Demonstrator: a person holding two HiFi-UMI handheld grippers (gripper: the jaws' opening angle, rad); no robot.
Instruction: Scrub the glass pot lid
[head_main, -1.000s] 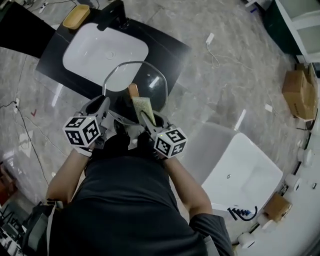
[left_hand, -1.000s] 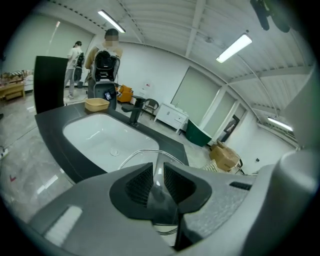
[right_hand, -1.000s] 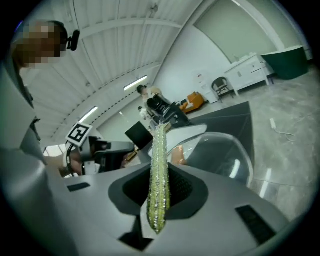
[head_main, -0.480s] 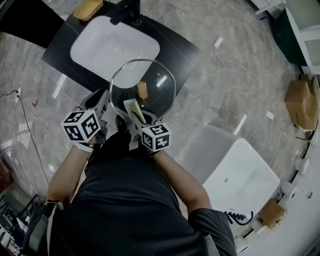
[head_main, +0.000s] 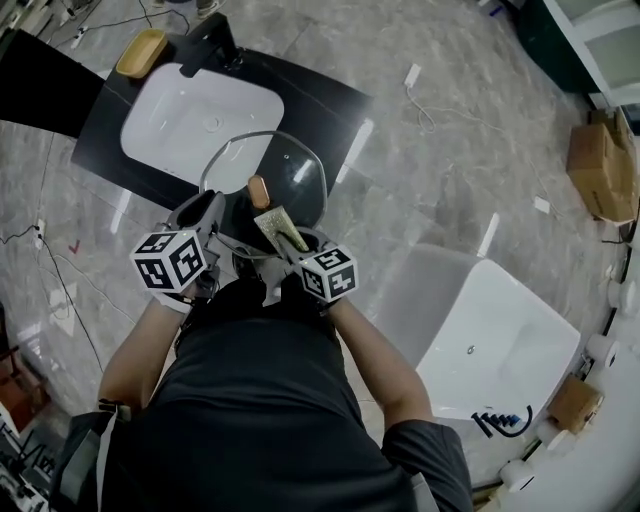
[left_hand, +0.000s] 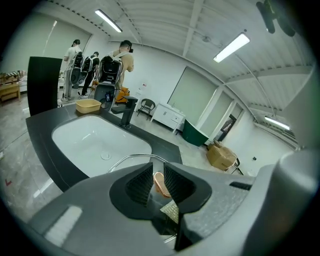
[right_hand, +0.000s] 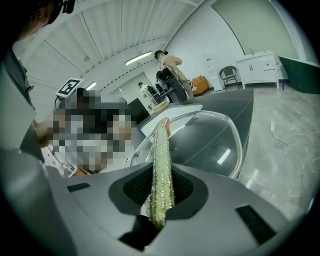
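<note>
Holding: left gripper (left_hand: 158, 176) pinches the rim of the round clear glass pot lid (head_main: 292, 168); right gripper (right_hand: 160, 187) clamps a flat yellow-green scouring pad (right_hand: 161, 150) at its face.
Handling: stiff, slick, likely breakable; the rim seems the soundest hold, with the copper-coloured knob (head_main: 258, 189) spare.
Room: lid is held in the air near the white basin (head_main: 200, 110) in the black counter (head_main: 325, 95); open floor to the right.

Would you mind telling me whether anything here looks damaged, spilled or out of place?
Nothing stands out. The glass pot lid looks whole, with no crack showing, and is held at its rim by the left gripper. The right gripper is shut on the green scrubbing pad, beside the knob. No spill shows.
</note>
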